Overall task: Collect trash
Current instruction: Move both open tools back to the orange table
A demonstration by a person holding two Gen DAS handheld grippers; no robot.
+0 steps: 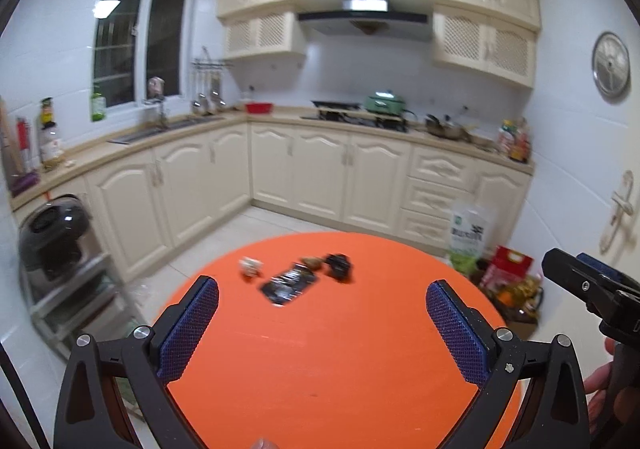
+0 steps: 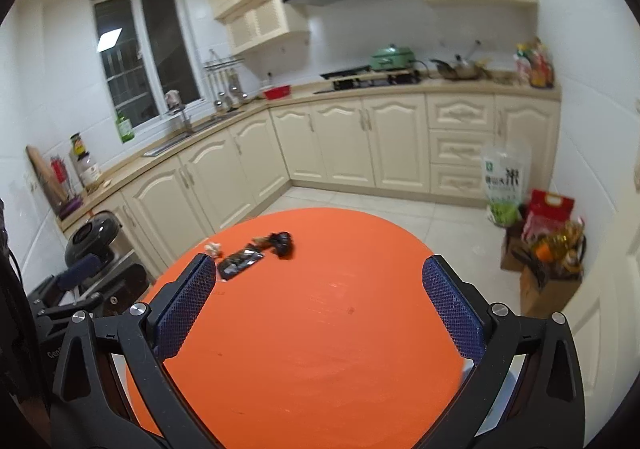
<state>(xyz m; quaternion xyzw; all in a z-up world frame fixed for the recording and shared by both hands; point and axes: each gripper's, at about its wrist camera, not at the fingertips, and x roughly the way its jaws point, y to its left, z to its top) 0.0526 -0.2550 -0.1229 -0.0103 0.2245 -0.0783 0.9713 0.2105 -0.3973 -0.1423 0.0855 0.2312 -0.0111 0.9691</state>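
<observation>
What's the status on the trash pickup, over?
Left claw and right claw open, empty, above orange table. Trash pile untouched at far edge. Nothing in the way.

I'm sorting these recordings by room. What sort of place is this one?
A home kitchen, most likely. Cream cabinets run along two walls, with a sink under the window and a range hood over a stove. Trash scraps lie on a round orange table.

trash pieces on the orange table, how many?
4, clustered at the far side of the orange table: white crumpled scrap leftmost, flat dark wrapper nearest, small brown bit behind it, black crumpled piece rightmost. Blurry, smaller bits may be missed.
</observation>
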